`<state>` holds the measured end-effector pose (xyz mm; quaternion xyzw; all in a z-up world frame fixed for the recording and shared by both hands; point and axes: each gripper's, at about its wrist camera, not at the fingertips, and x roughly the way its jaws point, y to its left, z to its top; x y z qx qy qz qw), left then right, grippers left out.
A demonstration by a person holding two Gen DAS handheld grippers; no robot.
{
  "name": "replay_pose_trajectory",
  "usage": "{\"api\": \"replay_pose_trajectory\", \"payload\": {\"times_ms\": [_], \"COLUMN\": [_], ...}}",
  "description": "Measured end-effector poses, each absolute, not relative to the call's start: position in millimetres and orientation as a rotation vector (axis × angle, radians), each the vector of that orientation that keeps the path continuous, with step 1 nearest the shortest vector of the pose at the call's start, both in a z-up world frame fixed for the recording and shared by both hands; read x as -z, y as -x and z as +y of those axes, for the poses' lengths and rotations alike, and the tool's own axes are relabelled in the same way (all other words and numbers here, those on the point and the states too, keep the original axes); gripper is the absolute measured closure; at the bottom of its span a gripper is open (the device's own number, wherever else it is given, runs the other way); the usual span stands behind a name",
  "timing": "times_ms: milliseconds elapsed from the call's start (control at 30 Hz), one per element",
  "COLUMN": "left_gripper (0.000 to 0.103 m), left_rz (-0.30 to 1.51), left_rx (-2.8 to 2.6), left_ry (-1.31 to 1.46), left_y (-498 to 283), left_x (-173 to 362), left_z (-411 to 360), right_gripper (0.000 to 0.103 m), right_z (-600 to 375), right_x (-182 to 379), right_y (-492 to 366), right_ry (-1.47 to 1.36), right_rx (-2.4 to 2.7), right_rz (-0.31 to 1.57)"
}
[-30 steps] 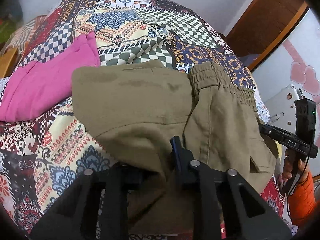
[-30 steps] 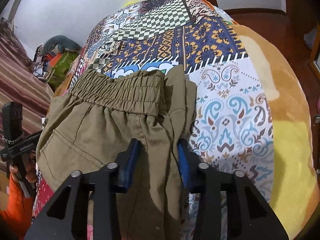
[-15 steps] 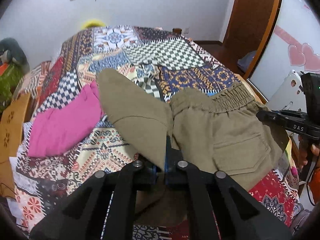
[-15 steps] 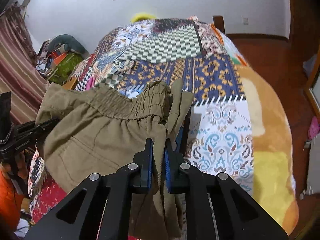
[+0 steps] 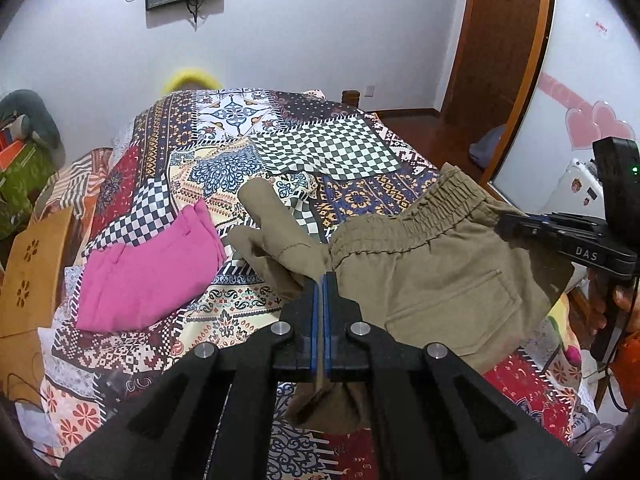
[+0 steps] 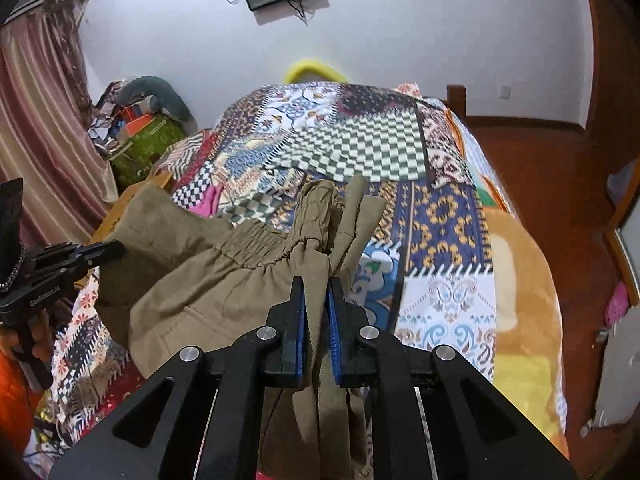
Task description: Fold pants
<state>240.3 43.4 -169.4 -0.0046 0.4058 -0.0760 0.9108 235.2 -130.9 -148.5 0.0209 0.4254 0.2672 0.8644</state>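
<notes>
Olive pants (image 5: 432, 280) held up off the bed (image 5: 320, 148), slung between the two tools. Long axis across the left wrist view, running from 9 toward 3 o'clock; elastic waistband along the upper edge, climbing toward 2 o'clock, with a back pocket below it. Folded leg end pointing up toward 11 o'clock from the left tool (image 5: 323, 280). Lower cloth hanging under that tool toward 6 o'clock.

Left tool clenched tight on a thin fold of the pants, blue pads nearly meeting, cloth spreading to 10 and 2 o'clock ahead of the tips. Right tool (image 5: 508, 226) seen at 3 o'clock in the same view, gripping the waistband's far corner.

In the right wrist view, right tool (image 6: 316, 288) clenched on a thick bunch of waistband, jaws just closed in on it, gathered cloth standing up toward 12 o'clock ahead of the tips and trailing down between the fingers (image 6: 296, 320) to 6 o'clock. Rest of the pants (image 6: 208, 280) stretching away toward 9 o'clock, to the left tool (image 6: 108, 248).

Pink garment (image 5: 152, 272) lying flat on the bed at 9 o'clock, apart from the pants.
</notes>
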Motion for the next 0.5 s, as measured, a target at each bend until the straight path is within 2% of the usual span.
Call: {"api": "replay_pose_trajectory", "payload": {"times_ms": [200,433,500], "left_gripper": [0.102,0.102,0.101], "left_rz": [0.887,0.977,1.007], "left_rx": [0.145,0.107,0.101], "left_ry": [0.042,0.065,0.071], "left_y": [-243,-244,-246], "left_x": [187,220,230], "left_z": [54,71,73], "right_gripper": [0.094,0.093,0.084], "right_z": [-138,-164,-167], "right_x": [165,215,224], "right_y": [-235,-232,-233], "right_ry": [-0.069,-0.132,-0.138], "right_rx": [-0.546,-0.507,-0.501], "right_rz": [0.935,1.091,1.115]}}
